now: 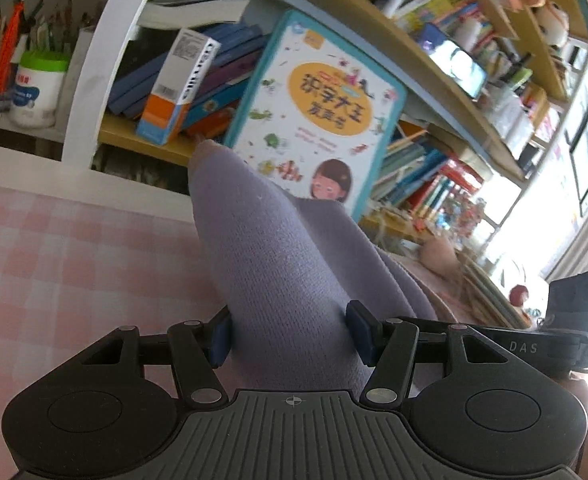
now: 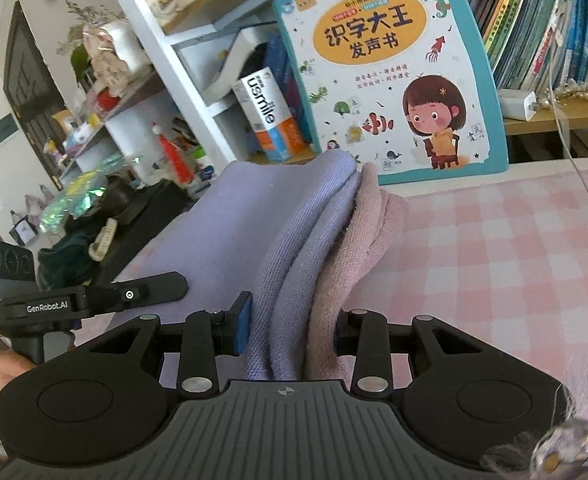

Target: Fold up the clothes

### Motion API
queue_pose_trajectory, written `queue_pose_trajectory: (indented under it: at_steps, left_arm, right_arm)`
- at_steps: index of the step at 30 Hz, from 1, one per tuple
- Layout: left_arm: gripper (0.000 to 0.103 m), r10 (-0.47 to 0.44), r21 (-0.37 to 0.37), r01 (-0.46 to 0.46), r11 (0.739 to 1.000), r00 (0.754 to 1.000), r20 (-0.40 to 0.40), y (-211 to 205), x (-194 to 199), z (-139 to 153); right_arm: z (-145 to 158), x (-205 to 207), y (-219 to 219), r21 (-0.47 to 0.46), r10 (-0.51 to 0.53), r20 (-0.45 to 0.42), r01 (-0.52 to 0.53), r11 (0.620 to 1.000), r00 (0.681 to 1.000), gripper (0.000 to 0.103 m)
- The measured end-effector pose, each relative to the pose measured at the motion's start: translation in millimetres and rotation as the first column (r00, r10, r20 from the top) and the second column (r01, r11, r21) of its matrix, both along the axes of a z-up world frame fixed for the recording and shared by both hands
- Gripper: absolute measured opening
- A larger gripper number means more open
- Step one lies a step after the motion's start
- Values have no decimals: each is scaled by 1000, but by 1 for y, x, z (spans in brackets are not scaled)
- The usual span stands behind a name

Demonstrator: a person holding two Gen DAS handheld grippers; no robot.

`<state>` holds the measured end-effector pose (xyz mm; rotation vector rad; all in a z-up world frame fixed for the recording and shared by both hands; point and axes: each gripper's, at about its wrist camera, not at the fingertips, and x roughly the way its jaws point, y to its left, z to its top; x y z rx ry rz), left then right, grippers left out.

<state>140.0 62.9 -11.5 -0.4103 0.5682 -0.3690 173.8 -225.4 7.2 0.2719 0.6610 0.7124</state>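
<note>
**Ana:** Lilac knit fills the middle of both views. What holds it?

**Ben:** Starting at the left: the left gripper [image 1: 292,334] has its jaws clamped on a thick fold of the lilac cloth [image 1: 278,256]. From the pads the fold runs straight ahead, its long axis in line with the fingers, tapering toward the shelves.

**Ana:** And further right?

**Ben:** The right gripper [image 2: 292,330] pinches a narrower bundle: lilac layers with a pink cloth [image 2: 368,236] pressed against their right side. This bundle also runs forward from the jaws. Both hands grip, so neither is nearer; the two grippers sit side by side, the left one showing at the left edge of the right view.

**Ana:** So what comes next?

**Ben:** My guess is the held edge gets carried over and laid down to finish a fold.

**Ana:** What is underneath?

**Ben:** A pink and white checked sheet [image 2: 494,264], flat and soft. Behind stand crowded bookshelves [image 1: 474,92], with a large children's book [image 2: 390,68] propped upright against them.
</note>
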Motion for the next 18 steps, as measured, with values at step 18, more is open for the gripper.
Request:
queue_pose_trajectory:
  at_steps: [18]
  left_arm:
    - [58,61,0,-61,998,996,60,6,63,-22]
  right_arm:
    - [-26,64,4,49,-74,18,73,996,997,33]
